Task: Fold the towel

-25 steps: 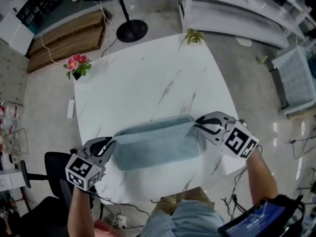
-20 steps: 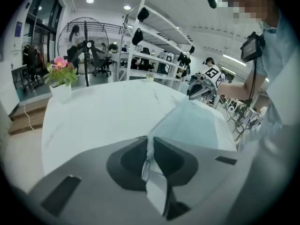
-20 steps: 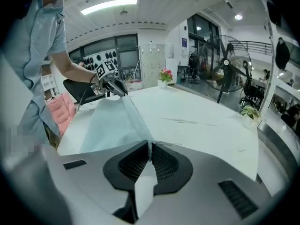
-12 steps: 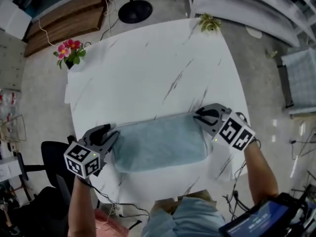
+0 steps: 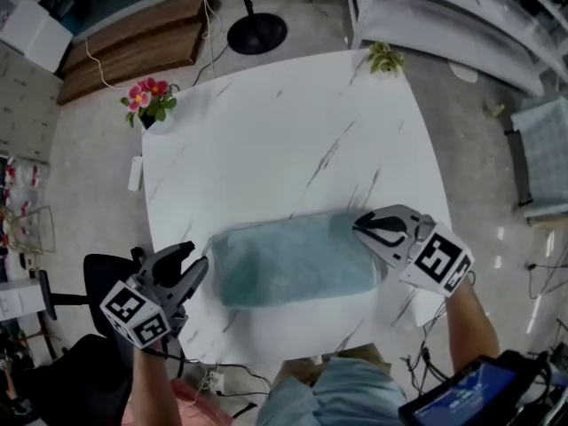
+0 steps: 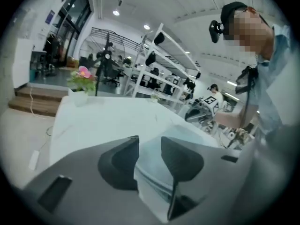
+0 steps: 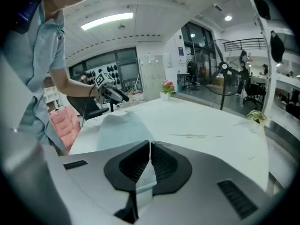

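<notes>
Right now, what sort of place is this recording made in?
Probably an indoor lab or workshop, not a home: metal shelving racks stand beside the marble-look table, and a pedestal fan stands on the bare floor.

Towel [image 5: 288, 269], between the grippers: matt, soft napped cloth. Bench [image 5: 284, 140] beyond them: smooth, faintly glossy white, marble-veined. Both grippers are cased in matt grey plastic: left gripper [image 6: 150, 143], jaws opening round the cloth; right gripper [image 7: 149, 149], jaws closing on it, pads ribbed black.
</notes>
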